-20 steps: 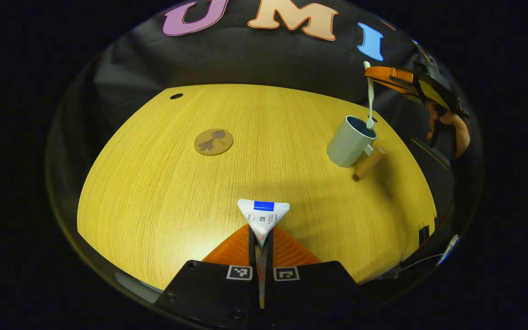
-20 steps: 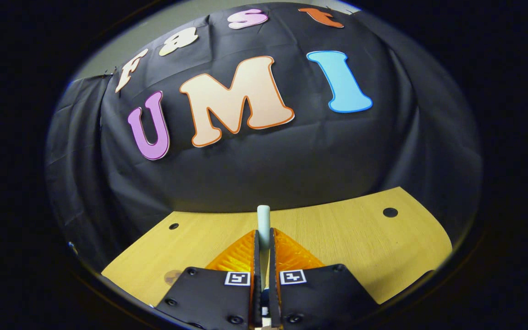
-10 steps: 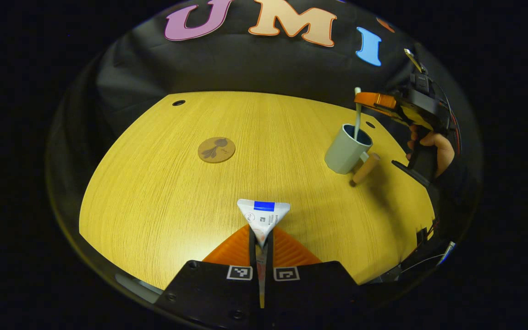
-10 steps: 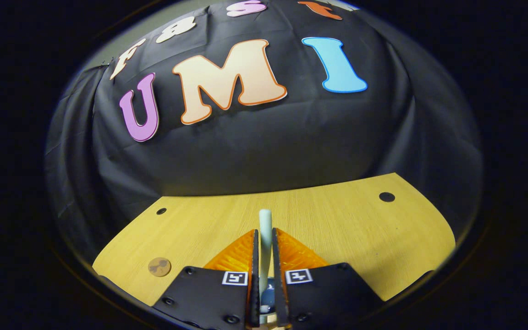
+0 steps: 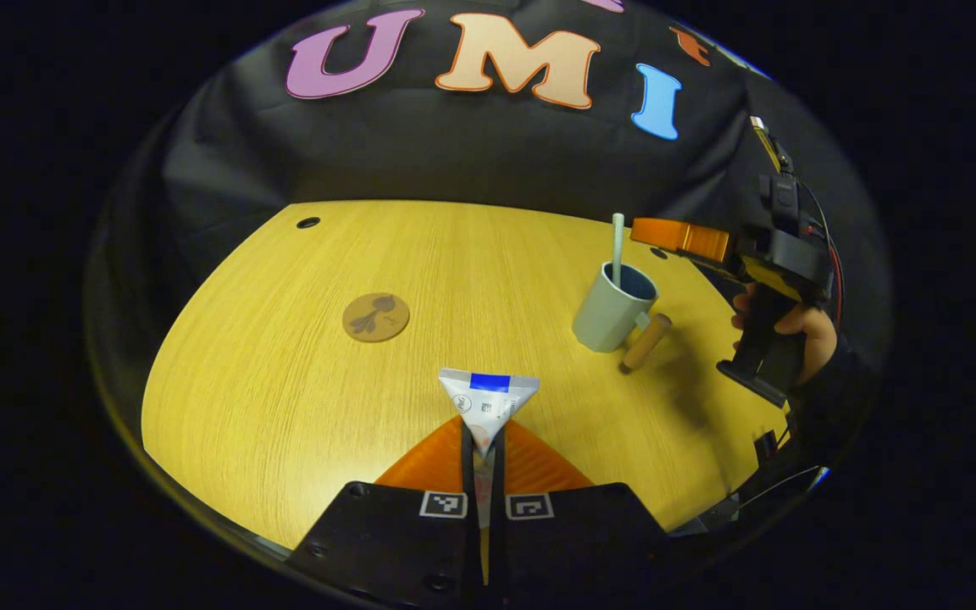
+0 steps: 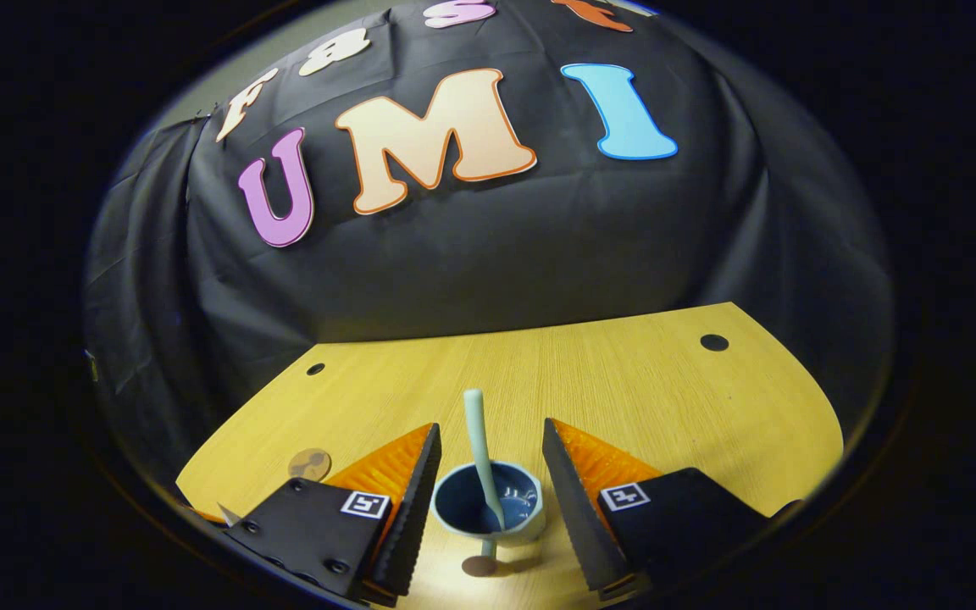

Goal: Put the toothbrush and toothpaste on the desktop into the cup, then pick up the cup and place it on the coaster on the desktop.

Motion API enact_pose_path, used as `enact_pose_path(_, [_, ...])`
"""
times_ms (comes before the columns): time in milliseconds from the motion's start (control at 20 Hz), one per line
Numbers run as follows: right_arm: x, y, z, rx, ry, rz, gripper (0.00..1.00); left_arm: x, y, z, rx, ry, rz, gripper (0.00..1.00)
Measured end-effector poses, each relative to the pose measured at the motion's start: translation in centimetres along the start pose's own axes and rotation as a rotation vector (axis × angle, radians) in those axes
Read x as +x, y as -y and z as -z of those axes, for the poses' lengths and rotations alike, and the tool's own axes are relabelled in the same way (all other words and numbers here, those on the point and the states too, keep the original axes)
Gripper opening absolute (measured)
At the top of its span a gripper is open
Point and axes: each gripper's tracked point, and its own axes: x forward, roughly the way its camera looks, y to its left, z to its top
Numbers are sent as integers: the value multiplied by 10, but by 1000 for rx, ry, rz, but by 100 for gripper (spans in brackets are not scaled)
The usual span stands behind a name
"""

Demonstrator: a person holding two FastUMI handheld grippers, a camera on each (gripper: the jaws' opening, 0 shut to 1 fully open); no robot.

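Yellow wooden desktop [image 5: 302, 364]: my right gripper [image 6: 488, 466] gapes wide, pale-green toothbrush [image 6: 479, 449] freed into grey-blue cup [image 6: 488, 508] at lower centre; left gripper [image 5: 482, 449] clamps white toothpaste tube [image 5: 488, 398] for loading.

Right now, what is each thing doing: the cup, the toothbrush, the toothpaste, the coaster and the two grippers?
Cup: upright on the table, not on the coaster.
Toothbrush: standing in the cup, let go.
Toothpaste: pinched in the left hand-held gripper, above the table.
Coaster: bare.
Left hand-held gripper: shut on the toothpaste.
Right hand-held gripper: open over the cup.
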Motion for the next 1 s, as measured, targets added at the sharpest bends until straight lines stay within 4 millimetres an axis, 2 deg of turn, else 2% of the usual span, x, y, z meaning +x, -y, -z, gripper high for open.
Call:
enact_pose_path(50, [-5,2,3,3,-4,0,76,1,3,-4,2,10,10,2])
enact_pose_path(100, [-10,4,6,2,-10,2,75,3,6,-9,8,25,17,2])
enact_pose_path(150, [-15,6,9,1,-16,5,69,4,8,-13,15,36,21,2])
enact_pose_path(200, [-18,6,11,1,-23,1,70,5,9,-16,24,43,24,2])
enact_pose_path(250, [-22,8,13,1,-25,1,75,6,10,-22,30,58,31,2])
enact_pose_path(300, [-28,8,14,0,-27,0,83,7,13,-27,34,66,37,2])
enact_pose_path(350, [-33,10,16,-1,-30,2,83,9,16,-33,41,78,48,2])
enact_pose_path(400, [-37,11,20,2,-38,-2,77,12,19,-40,48,91,55,2])
enact_pose_path(450, [-42,12,22,6,-47,-5,87,14,21,-46,58,97,59,2])
enact_pose_path(500, [-43,12,27,8,-52,-5,100,14,25,-51,65,108,68,2])
enact_pose_path(1000, [-78,25,62,-13,-105,23,99,31,67,-125,123,224,164,2])
